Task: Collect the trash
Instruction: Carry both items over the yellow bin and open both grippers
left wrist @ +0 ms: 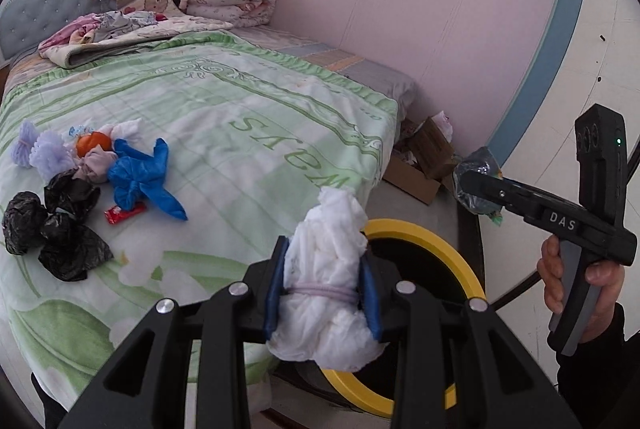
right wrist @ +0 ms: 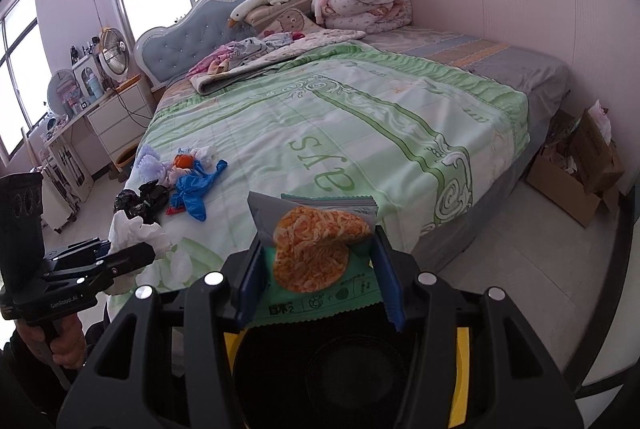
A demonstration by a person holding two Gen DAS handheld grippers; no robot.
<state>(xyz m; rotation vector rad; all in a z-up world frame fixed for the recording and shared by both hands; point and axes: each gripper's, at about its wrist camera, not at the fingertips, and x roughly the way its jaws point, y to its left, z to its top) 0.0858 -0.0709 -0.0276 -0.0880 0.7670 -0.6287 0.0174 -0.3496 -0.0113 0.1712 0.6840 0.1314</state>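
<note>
While both grippers carry trash above the yellow-rimmed black bin (left wrist: 436, 241), more litter (left wrist: 80, 189) waits on the green bedspread (left wrist: 240, 133) at nine o'clock. The left gripper (left wrist: 322, 303) clamps a tied white tissue bundle (left wrist: 328, 269); the right gripper (right wrist: 318, 283), half open, pinches a green snack wrapper (right wrist: 316, 257).

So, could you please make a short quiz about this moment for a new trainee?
1. True or false: the left hand-held gripper holds a blue bag.
2. What is below both grippers? A) a cardboard box B) a yellow-rimmed bin C) a drawer
3. Fill in: the right hand-held gripper holds a snack ____.

Key:
1. False; it holds a white tied bundle. The blue bag lies on the bed.
2. B, the yellow-rimmed bin.
3. Packet; the snack packet sits between the pads.
</note>
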